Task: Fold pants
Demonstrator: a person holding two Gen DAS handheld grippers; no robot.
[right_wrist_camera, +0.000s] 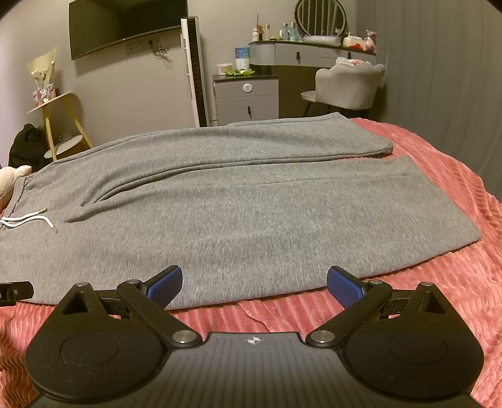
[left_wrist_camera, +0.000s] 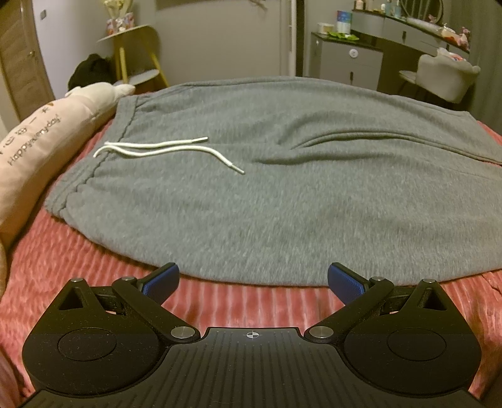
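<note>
Grey sweatpants flat on pink ribbed bedspread, long axis left-right, waistband frame-left with white drawstring, hems right. Left gripper and right gripper both spread wide, empty, at near edge. Vanity behind.

The pink pillow reads "Happy every day!" in stitched script.

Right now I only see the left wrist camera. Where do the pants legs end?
Observer: In the right wrist view both leg ends lie flat on the pink blanket; the far leg ends short of the near leg.
Operator: Is my other grabber holding anything?
Observer: No, the right gripper is open, at the near edge of the gray pants.
Operator: Anything on the wall?
Observer: A dark TV.
</note>
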